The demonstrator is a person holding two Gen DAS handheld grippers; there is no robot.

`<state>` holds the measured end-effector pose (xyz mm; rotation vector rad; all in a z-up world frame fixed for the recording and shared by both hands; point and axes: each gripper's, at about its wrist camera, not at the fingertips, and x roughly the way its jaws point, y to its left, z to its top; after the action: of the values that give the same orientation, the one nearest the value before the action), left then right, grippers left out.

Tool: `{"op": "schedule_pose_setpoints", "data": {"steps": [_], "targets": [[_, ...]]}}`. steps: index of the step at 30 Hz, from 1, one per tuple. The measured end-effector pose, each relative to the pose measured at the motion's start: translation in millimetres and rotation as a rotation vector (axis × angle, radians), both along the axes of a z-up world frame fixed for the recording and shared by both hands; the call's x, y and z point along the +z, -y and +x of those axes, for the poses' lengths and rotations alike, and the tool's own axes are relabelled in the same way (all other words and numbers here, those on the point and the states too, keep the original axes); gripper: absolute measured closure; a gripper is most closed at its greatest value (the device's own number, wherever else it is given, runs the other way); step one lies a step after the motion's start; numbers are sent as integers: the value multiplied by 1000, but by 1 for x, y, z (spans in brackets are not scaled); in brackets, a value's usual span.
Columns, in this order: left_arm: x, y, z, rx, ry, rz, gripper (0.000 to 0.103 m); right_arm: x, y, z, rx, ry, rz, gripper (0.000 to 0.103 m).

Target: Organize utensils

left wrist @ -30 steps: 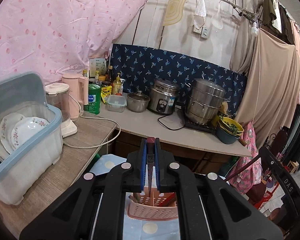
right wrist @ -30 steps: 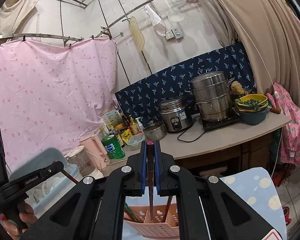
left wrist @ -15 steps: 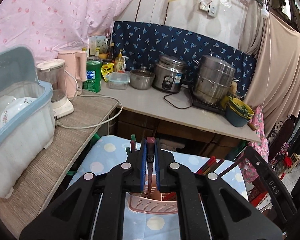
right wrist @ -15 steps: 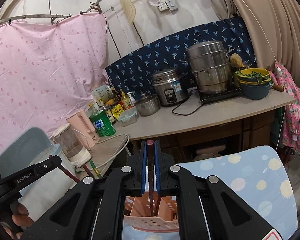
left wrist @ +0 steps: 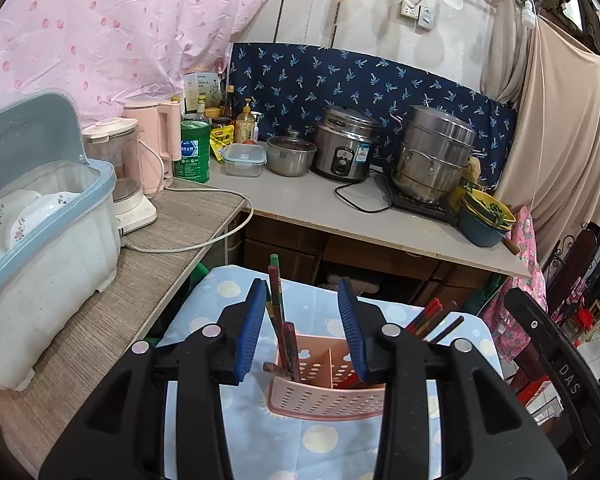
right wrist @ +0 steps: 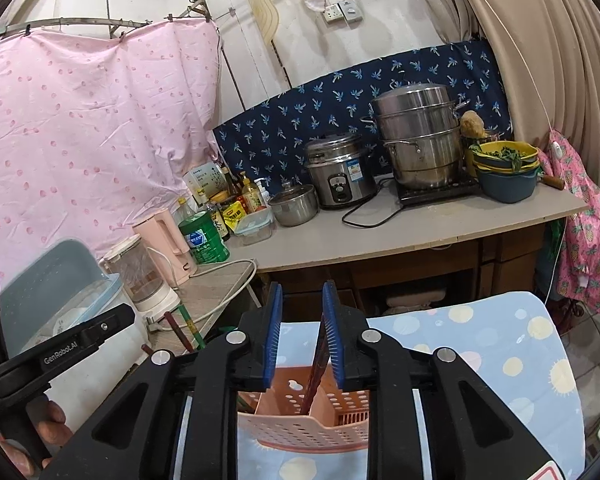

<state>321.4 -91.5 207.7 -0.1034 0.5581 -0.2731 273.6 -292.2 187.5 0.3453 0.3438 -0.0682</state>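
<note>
A pink perforated utensil holder (left wrist: pixel 324 398) stands on the blue dotted tablecloth (left wrist: pixel 260 432). My left gripper (left wrist: pixel 302 330) hovers just above it, jaws opening. Red and green chopsticks (left wrist: pixel 279 312) stand loose in the holder's left compartment, leaning near the left pad without being pressed. More chopsticks (left wrist: pixel 430 318) stick out behind the right finger. My right gripper (right wrist: pixel 302 332) is over the same holder (right wrist: pixel 300 428), jaws opening too. A dark chopstick (right wrist: pixel 317 358) stands in the holder between the pads, close to the right one, free of the left.
A blue-lidded dish box (left wrist: pixel 56 240) with plates, a blender (left wrist: pixel 116 176) and a pink kettle (left wrist: pixel 156 140) sit on the wooden counter at left. Pots (left wrist: pixel 432 160) and bowls line the far counter. A hand (right wrist: pixel 48 424) holds the left gripper's handle.
Both grippers sank toward the holder, each shut on chopsticks. Now both pairs of jaws have parted and the chopsticks stand loose in the holder.
</note>
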Motion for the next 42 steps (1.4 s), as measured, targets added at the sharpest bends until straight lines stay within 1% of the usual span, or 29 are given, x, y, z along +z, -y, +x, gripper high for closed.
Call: {"op": "schedule_pose_setpoints", "data": {"steps": [3, 5, 6, 7, 10, 14, 16, 22, 24, 29, 32, 36, 42], "targets": [[1, 0, -11, -2, 7, 15, 66, 3, -4, -12, 6, 4, -11, 77], [1, 1, -19, 2, 11, 32, 59, 5, -8, -22, 8, 3, -28, 73], [1, 1, -25, 5, 15, 39, 52, 5, -10, -27, 8, 1, -36, 71], [0, 1, -30, 8, 19, 44, 50, 4, -13, -34, 8, 0, -44, 69], [-4, 1, -44, 9, 18, 71, 49, 2, -18, -49, 7, -15, -67, 66], [-12, 1, -63, 12, 8, 107, 48, -8, -25, -72, 5, -54, -92, 63], [-17, -1, -72, 15, 3, 123, 46, -13, -28, -82, -2, -73, -104, 62], [-34, -3, -96, 15, -32, 174, 45, -25, -33, -107, -4, -127, -107, 60], [-39, -4, -103, 12, -43, 186, 43, -28, -36, -114, -8, -146, -119, 57], [-47, -8, -117, 12, -64, 203, 39, -34, -44, -129, -4, -175, -132, 51], [-53, -11, -128, 12, -75, 209, 36, -39, -46, -137, 3, -189, -123, 49], [-59, -13, -136, 11, -91, 217, 31, -47, -49, -145, 7, -210, -113, 44], [-68, -15, -144, 14, -110, 237, 25, -56, -55, -151, 8, -238, -121, 40]]}}
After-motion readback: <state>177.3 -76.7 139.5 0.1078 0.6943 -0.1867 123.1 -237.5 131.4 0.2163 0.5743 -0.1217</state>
